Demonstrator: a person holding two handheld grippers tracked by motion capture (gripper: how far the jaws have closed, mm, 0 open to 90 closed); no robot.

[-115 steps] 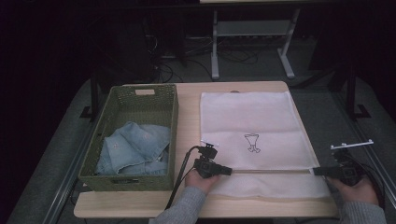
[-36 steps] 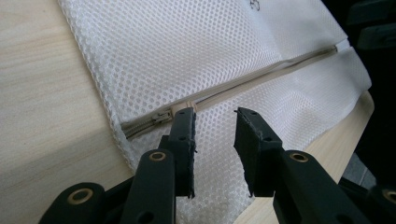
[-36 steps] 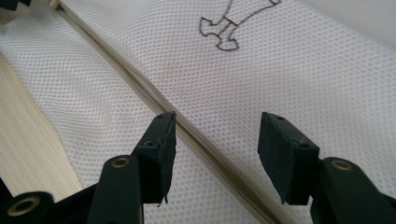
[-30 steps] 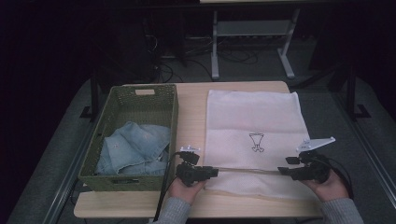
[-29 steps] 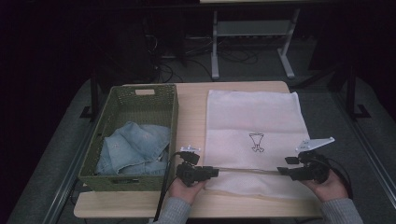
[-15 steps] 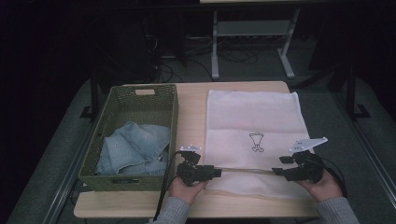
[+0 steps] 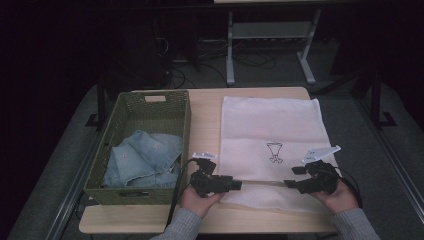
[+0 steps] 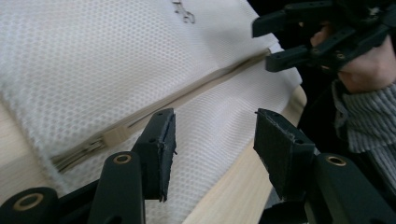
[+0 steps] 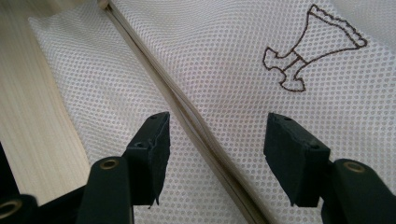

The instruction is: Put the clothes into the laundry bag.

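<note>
I am hovering both spread grippers, left gripper [image 7: 239, 185] and right gripper [image 7: 288, 184], over the limp, light mesh laundry bag [image 7: 270, 130], judging its zipper seam [image 9: 196, 126] the firmest hold.

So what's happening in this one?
A person works on a white mesh laundry bag lying flat on the table. The left hand-held gripper and the right hand-held gripper are both open and sit over the bag's zipper near its front edge, gripping nothing. Beside the bag, a green wicker basket holds folded jeans.
</note>
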